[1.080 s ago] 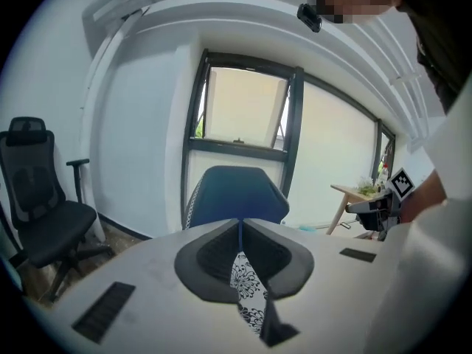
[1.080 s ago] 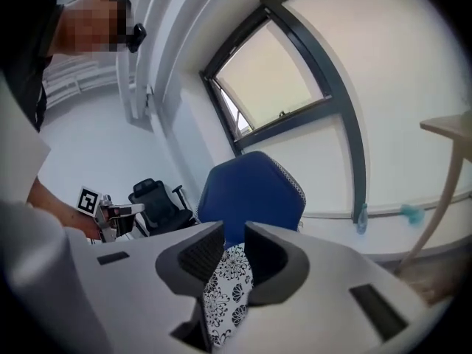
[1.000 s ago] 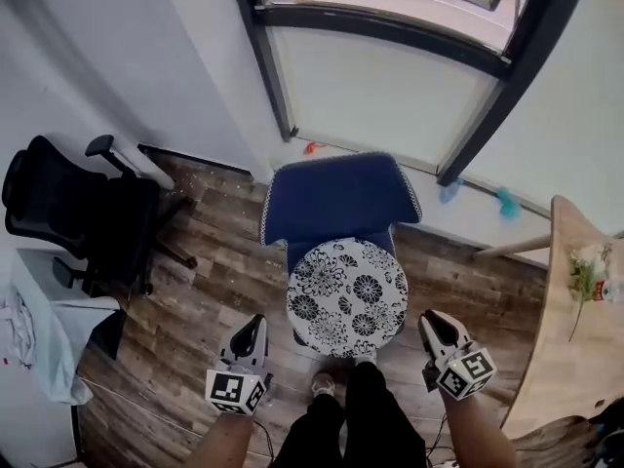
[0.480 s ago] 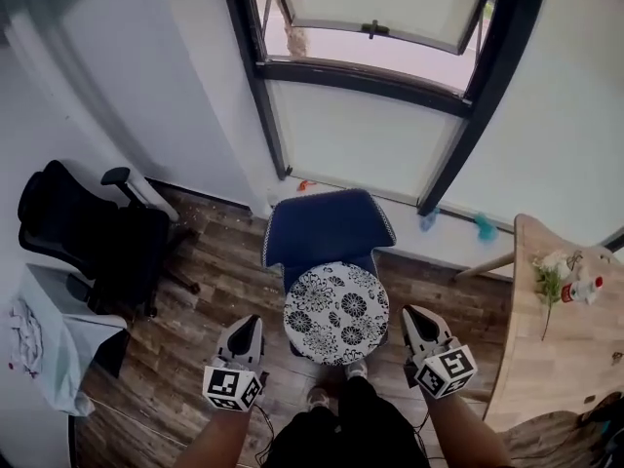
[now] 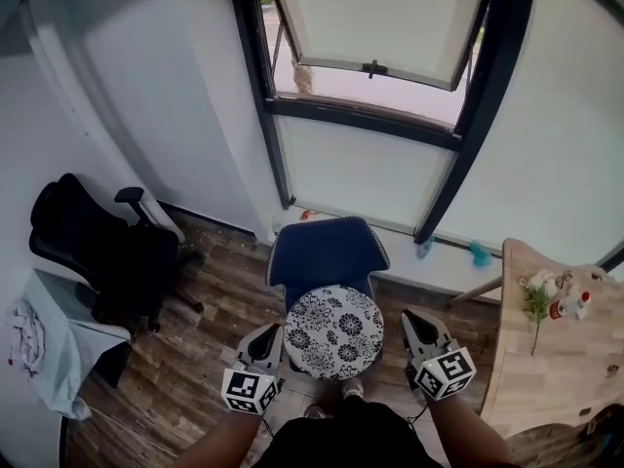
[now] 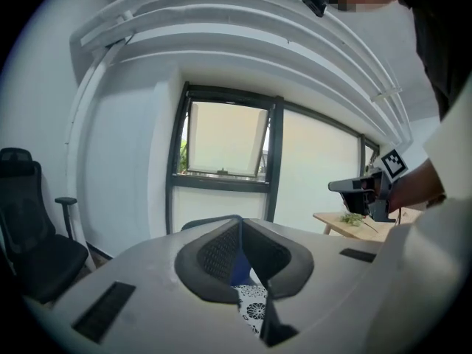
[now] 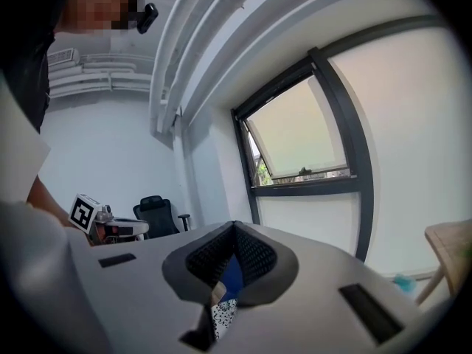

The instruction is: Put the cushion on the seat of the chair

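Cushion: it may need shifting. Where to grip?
Pinch the cushion by its rim: left hand-held gripper on its left edge, right hand-held gripper on its right. It is a flat disc, and the back of the blue chair blocks the far edge.

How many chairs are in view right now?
2. A blue chair stands below the window, with the cushion over its seat. A black office chair stands at the left. Others may be out of view.
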Available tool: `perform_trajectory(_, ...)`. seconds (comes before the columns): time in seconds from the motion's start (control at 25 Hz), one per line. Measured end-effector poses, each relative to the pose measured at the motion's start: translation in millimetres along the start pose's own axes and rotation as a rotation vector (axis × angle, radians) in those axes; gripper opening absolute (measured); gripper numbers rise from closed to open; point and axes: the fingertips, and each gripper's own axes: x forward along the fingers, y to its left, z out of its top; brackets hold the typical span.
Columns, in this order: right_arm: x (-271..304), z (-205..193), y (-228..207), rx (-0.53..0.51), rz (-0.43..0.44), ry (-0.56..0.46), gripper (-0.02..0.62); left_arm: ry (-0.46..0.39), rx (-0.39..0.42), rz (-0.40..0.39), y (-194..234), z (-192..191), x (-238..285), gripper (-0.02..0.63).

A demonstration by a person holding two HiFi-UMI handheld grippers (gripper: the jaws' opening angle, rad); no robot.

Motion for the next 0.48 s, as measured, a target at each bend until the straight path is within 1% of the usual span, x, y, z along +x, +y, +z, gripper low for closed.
perform_trajectory(0.08, 0.9, 8.4, -1.2, -0.014, -0.001, -0.015, 0.024, -0.003, 0.002, -0.009, -7.5, 0.6, 0.8, 0.012)
perform_trajectory(0.2, 4.0, 17.4, -2.2, -0.03, -0.001, -0.032, 0.023, -0.027, -0.001, 0.0, -3.7, 11.2, 3.0, 0.012)
perform_trajectory(0.4, 7.1, 22.7, -3.8, -0.043, -0.005, -0.04, 0.023, -0.059, 0.09, 0.002, 7.4, 35.5, 9.3, 0.012)
perform_trajectory(0.48, 9.2, 25.9, -2.8, -0.053, -0.004, -0.041, 0.025, -0.073, 0.095, 0.008, 11.0, 42.6, 9.4, 0.012)
